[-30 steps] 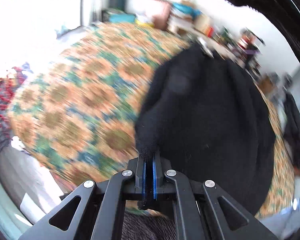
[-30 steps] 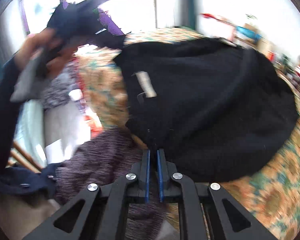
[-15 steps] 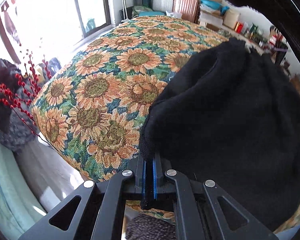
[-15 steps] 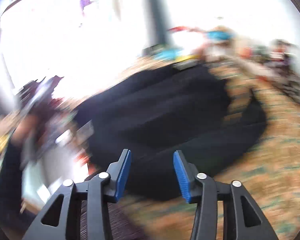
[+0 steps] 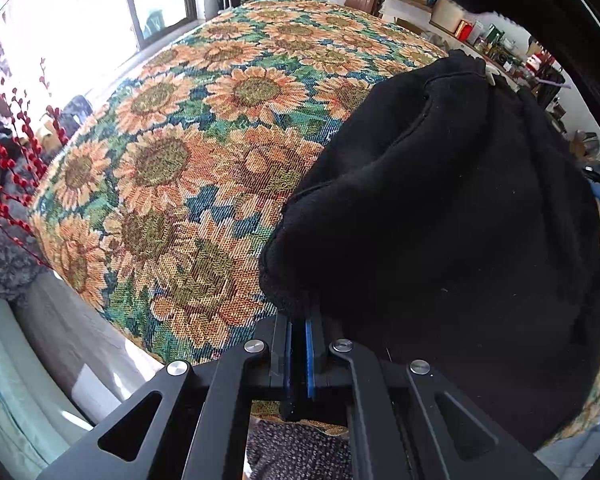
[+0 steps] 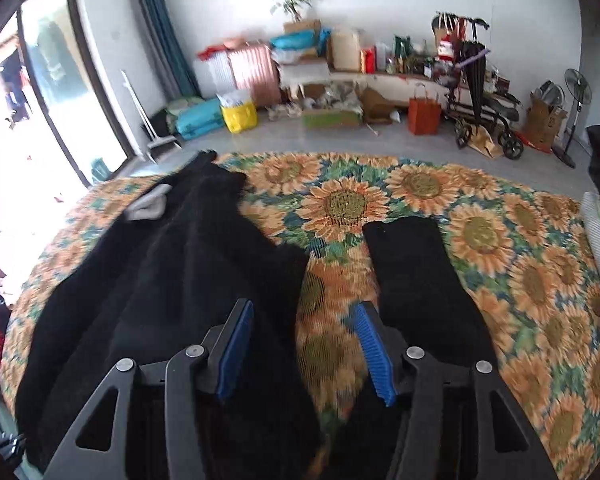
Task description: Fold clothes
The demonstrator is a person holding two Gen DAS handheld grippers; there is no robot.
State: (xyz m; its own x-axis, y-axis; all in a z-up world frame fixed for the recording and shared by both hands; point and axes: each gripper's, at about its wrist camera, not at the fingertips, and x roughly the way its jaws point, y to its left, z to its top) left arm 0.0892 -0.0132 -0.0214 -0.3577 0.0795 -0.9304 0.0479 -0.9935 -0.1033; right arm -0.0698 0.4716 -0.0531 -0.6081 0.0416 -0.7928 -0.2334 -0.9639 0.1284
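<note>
A black fleece garment (image 5: 460, 220) lies spread on a bed with a sunflower cover (image 5: 180, 152). My left gripper (image 5: 298, 320) is shut on the garment's near edge, and the fabric bunches just past its pads. In the right wrist view the garment's body (image 6: 160, 280) lies at the left with a grey label (image 6: 148, 204) near its far end. A black sleeve (image 6: 412, 272) stretches out at the right. My right gripper (image 6: 304, 320) hovers over the gap between body and sleeve. Its jaws are opening and nothing is pressed between the blue pads (image 6: 374, 352).
The bed's near edge drops to the floor at the left (image 5: 80, 340), beside red berry branches (image 5: 16, 160). Beyond the bed's far side stand a pink suitcase (image 6: 254, 72), a yellow bin (image 6: 239, 117), a red bag (image 6: 424, 114), a wheeled chair (image 6: 488, 120) and a fan (image 6: 578, 96).
My right gripper let go of the garment's edge, opened and swung right over the bed. My left gripper sank toward the bed, still holding the edge.
</note>
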